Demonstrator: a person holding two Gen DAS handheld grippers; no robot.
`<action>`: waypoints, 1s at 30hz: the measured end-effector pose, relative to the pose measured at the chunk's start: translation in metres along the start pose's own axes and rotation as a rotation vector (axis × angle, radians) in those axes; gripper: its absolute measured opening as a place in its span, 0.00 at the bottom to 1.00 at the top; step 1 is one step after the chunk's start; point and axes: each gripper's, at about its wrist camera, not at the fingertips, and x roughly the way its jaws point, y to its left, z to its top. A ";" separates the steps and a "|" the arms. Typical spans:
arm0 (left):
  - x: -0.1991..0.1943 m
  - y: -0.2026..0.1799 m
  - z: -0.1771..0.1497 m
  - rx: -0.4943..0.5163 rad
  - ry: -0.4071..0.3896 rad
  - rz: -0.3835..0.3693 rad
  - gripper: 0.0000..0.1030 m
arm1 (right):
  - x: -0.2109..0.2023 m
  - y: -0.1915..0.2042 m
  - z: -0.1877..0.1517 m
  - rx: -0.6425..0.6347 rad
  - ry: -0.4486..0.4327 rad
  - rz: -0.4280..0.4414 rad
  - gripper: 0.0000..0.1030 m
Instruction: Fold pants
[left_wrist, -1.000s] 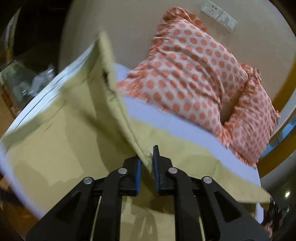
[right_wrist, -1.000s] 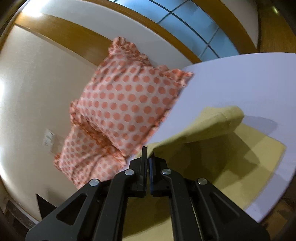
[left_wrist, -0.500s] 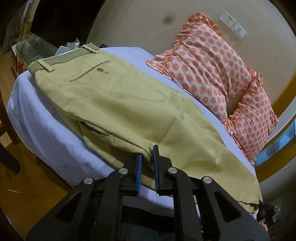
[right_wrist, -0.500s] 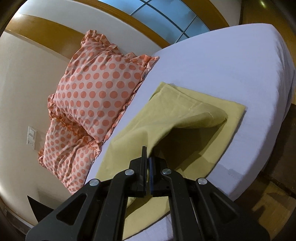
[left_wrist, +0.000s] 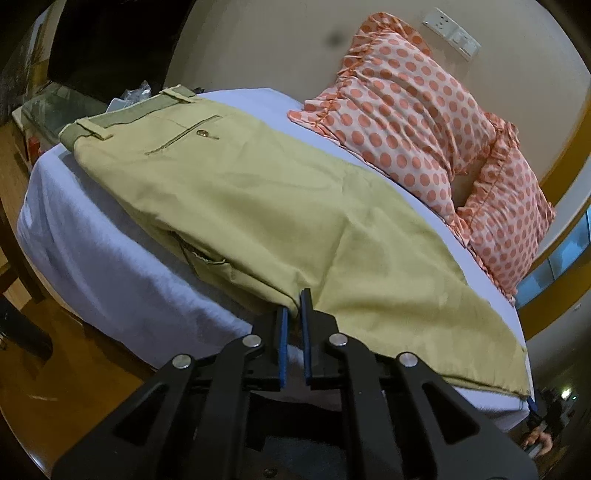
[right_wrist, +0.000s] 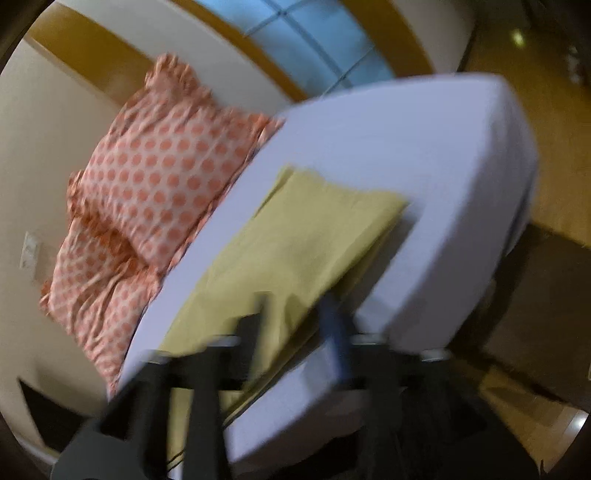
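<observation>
Khaki pants (left_wrist: 266, 206) lie folded lengthwise on the white bed (left_wrist: 110, 266), waistband at the far left, legs running right. My left gripper (left_wrist: 293, 314) is shut on the pants' near folded edge at the bed's front edge. In the blurred right wrist view the pants' leg ends (right_wrist: 306, 251) lie flat on the bed (right_wrist: 424, 166). My right gripper (right_wrist: 295, 317) is open, its fingers spread on either side of the near leg edge, holding nothing.
Two orange polka-dot pillows (left_wrist: 424, 125) lean on the wall behind the pants, also in the right wrist view (right_wrist: 155, 192). A glass side table (left_wrist: 48, 107) with clutter stands beyond the bed's left end. Wooden floor (left_wrist: 55, 369) surrounds the bed.
Both grippers laid the lifted pant half down over the other leg and pulled back toward the bed edge. My right gripper opened and let go of the fabric; the left stays shut.
</observation>
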 end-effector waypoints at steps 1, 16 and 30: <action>-0.002 0.000 -0.001 0.012 -0.006 0.000 0.12 | -0.007 -0.003 0.002 0.000 -0.045 -0.010 0.65; -0.042 0.016 -0.008 0.000 -0.140 0.035 0.42 | 0.034 -0.003 -0.012 -0.103 -0.047 0.052 0.09; -0.044 0.026 -0.008 -0.049 -0.172 0.056 0.54 | 0.024 0.224 -0.082 -0.530 0.034 0.588 0.05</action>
